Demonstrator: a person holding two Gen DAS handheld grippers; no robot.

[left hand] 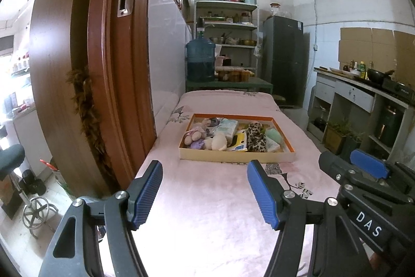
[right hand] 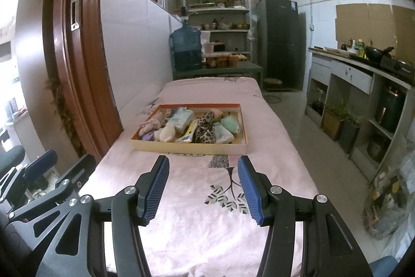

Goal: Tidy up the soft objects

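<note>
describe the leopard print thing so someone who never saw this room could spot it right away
Find the table under the pink cloth in the middle of the room, then the shallow orange-rimmed tray lying on it. Among the soft things inside, right of centre, lies the leopard print item, between a yellow-and-white packet and a pale tissue pack. Nothing else there has its brown-and-black spots.

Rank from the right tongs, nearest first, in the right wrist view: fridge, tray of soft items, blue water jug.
Measured from the right tongs:
1. Tray, straight ahead on the pink-covered table.
2. Water jug, beyond the table's far end, left of centre.
3. Fridge, at the back wall, right of centre.
</note>
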